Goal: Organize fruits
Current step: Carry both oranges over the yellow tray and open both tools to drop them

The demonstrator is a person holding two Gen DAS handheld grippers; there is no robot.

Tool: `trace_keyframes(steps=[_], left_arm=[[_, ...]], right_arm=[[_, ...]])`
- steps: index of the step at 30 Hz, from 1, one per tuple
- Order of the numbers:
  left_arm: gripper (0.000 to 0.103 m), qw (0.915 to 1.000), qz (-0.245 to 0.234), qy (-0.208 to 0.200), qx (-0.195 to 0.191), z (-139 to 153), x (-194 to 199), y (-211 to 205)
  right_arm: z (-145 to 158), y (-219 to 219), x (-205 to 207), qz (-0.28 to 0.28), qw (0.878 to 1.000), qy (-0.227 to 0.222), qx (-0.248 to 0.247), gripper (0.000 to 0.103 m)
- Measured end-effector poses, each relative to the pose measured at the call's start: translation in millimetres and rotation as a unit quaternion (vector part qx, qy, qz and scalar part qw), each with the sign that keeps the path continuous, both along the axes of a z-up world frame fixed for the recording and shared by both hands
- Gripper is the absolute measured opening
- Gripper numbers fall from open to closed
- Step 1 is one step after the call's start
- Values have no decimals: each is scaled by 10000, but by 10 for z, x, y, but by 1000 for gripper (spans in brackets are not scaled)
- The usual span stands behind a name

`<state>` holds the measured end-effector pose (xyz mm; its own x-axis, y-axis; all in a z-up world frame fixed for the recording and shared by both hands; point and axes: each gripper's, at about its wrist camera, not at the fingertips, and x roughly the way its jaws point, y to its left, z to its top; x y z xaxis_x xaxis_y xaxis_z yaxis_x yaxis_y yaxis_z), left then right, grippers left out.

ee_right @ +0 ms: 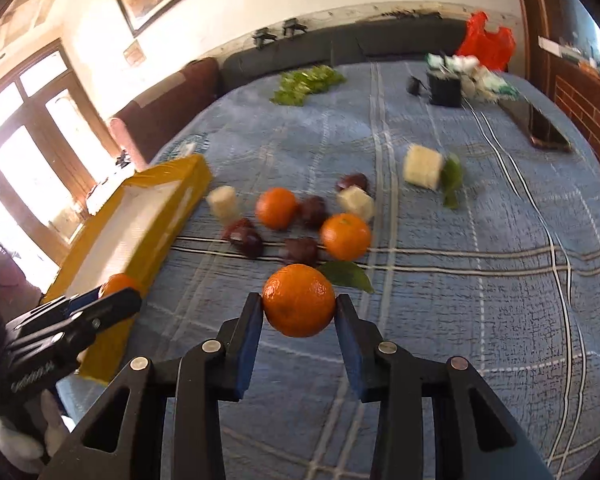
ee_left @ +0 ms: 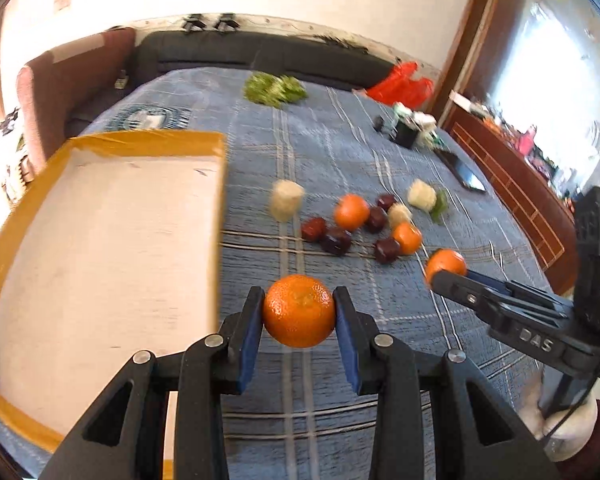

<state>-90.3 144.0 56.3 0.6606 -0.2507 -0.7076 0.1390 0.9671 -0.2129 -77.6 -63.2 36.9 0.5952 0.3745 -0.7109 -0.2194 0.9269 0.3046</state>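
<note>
- The left gripper (ee_left: 299, 312) has its blue-padded jaws closed on a round orange mandarin with dimpled peel (ee_left: 299, 311), clear of the blue plaid bedspread (ee_left: 380, 152), low in the middle of the left wrist view.
- The right gripper (ee_right: 299, 309) likewise grips a second round orange mandarin (ee_right: 299, 300) at the lower centre of its own view; a loose green leaf (ee_right: 346, 275) lies on the bedspread just behind it.
- The shallow cardboard box with yellow-taped rim and pale floor (ee_left: 100, 264) fills the left half of the left wrist view, and no fruit shows in it; it is the likely place for the fruit.
- Still on the bed, near mid-frame: two more mandarins (ee_left: 351, 211), several dark red-purple plum-like fruits (ee_left: 336, 240) and pale cream cut blocks (ee_left: 286, 199), closely clustered.
- The step in hand looks like carrying both mandarins to the box. To do it well:
  - Keep steady, modest pressure; the peel is soft and bruises, yet a round fruit can roll out of flat pads.
  - Clear the box's raised rim before lowering, so the fruit does not knock against the cardboard.
  - Bring the left mandarin in first, since that gripper is just beside the box, and keep the two grippers apart.
  - Lower each fruit to the floor before releasing, and set them side by side so they do not roll.
</note>
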Motion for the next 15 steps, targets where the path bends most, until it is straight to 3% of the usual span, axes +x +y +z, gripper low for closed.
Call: trace_keyframes(steps=[8,15], left_arm=[[34,9953,923,-219,177,143,-120,676],[34,9821,1813,-125,496,40,-178,1281]], right_arm=[[301,770,-95,886,9958,-179,118,41],[222,1590,-67,1784,9839,34,137,41]])
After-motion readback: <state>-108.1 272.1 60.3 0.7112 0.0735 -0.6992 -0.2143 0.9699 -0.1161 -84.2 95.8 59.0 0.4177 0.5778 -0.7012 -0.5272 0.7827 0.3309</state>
